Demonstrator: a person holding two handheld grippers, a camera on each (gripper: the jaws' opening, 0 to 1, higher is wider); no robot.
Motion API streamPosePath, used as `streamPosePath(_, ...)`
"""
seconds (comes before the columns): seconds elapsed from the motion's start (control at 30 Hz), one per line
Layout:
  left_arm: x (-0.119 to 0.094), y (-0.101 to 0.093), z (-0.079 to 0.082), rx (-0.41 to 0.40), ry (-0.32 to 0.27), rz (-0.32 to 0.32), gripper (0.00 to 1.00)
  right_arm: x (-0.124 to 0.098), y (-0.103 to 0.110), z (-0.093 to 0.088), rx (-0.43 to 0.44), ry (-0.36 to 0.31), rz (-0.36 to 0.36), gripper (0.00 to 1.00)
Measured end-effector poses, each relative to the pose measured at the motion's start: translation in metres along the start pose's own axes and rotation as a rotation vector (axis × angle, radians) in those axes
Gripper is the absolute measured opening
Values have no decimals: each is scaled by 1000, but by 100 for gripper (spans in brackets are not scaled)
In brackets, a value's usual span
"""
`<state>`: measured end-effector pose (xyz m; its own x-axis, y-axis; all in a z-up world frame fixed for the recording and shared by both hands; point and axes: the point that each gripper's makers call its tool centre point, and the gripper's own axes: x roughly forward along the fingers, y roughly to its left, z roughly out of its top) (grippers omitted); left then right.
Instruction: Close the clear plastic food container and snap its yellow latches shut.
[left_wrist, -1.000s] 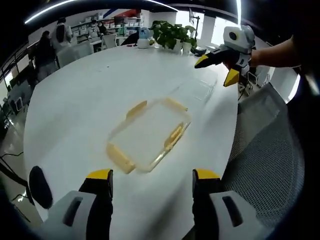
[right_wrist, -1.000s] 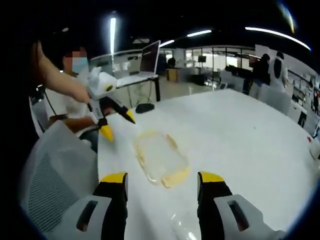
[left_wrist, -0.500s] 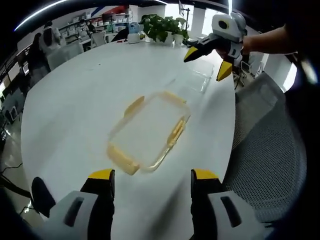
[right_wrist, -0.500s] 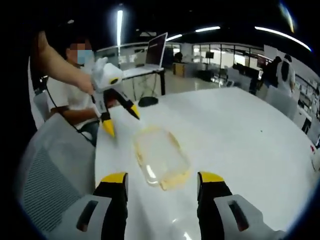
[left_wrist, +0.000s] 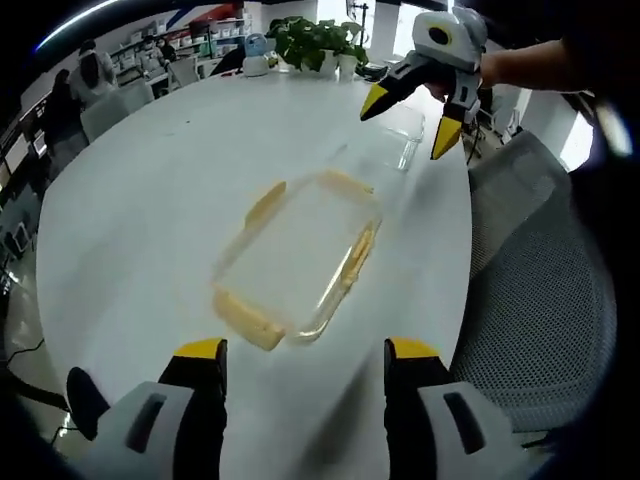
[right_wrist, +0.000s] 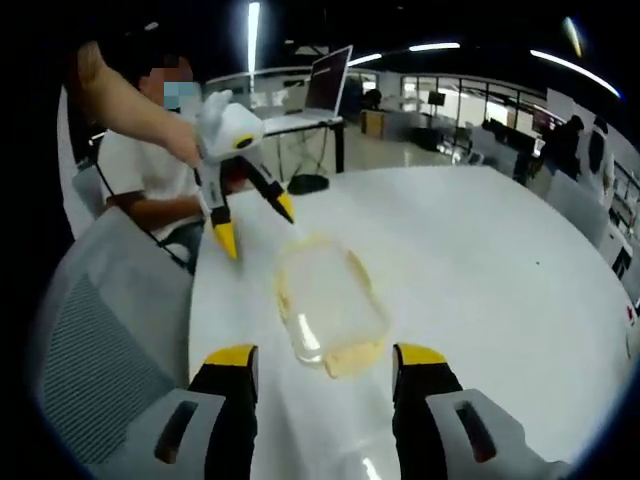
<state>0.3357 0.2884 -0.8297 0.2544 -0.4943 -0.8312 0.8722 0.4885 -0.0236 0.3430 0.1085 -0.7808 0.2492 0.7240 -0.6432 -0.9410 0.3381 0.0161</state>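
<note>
Ahead of the spread left hand-held gripper (left_wrist: 305, 360): lid (left_wrist: 298, 255), probably light, stiff, slippery; best pinched at a latch (left_wrist: 246, 317).

Bare table (left_wrist: 150, 190) all round container (left_wrist: 295, 260); mesh chair (left_wrist: 530, 300) crowds near edge; plants (left_wrist: 320, 40) far side.

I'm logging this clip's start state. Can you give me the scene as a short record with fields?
surface: white round table
lid: clear lid with yellow latches, lying flat by the table edge
container base: clear plastic base, separate from the lid, farther along the edge
left gripper: open, in the air above the table edge beside the lid
right gripper: open, above the base
seating: grey mesh chair
</note>
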Motion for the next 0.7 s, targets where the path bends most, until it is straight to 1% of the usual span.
streamPosePath(0.23,3,4,-6,33,28,-22,63,5,2,-5,-30,47,10,53)
streamPosePath(0.37,4,3,-5,53,31,-40,63,9,1,-11,-31,78,21,53)
streamPosePath(0.57,8,6,-4,98,47,-50,63,13,0,-9,-41,87,30,53)
streamPosePath(0.7,11,9,-5,128,69,-61,63,18,-4,-9,-50,106,38,53)
